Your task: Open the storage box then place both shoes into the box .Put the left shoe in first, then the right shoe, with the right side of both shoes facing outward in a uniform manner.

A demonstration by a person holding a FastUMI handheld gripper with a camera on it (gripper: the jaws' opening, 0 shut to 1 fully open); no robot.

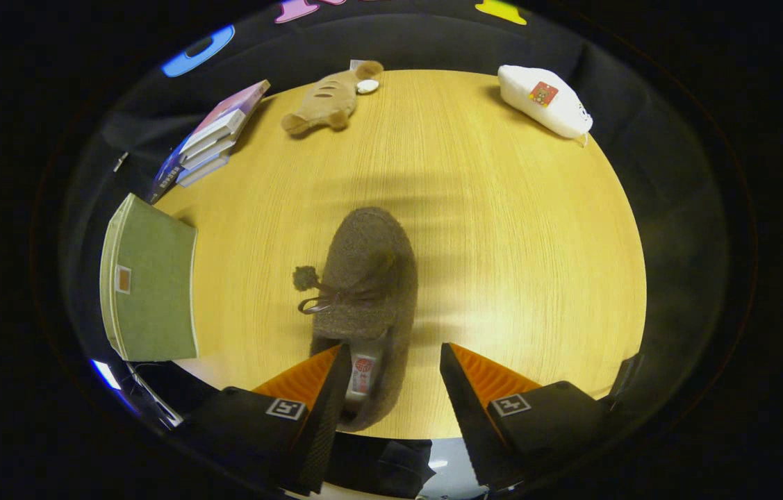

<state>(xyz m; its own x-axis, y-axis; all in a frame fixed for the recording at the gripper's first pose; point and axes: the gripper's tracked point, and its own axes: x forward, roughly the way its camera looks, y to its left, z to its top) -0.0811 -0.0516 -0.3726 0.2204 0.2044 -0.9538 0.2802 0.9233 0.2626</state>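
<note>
Gripper (391,361), jaws wide and empty, its left finger over the heel opening of the brown shoe (367,292). The shoe lies on the worktop (523,229), long axis running away from the jaws, toe far. Green storage box (148,285) stands to the left.

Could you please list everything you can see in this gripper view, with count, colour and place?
Table: one, light wood, under everything.
Slipper: one, grey-brown felt with a pompom lace, heel between the fingers, toe pointing away.
Storage box: one, green, at the table's edge left of the slipper.
Books: a small stack, mixed colours, beyond the box.
Plush toy: one, tan, far side of the table.
White pouch: one, far side, right of the toy.
Tongs: one, black with orange fingers, open around the slipper's heel.
</note>
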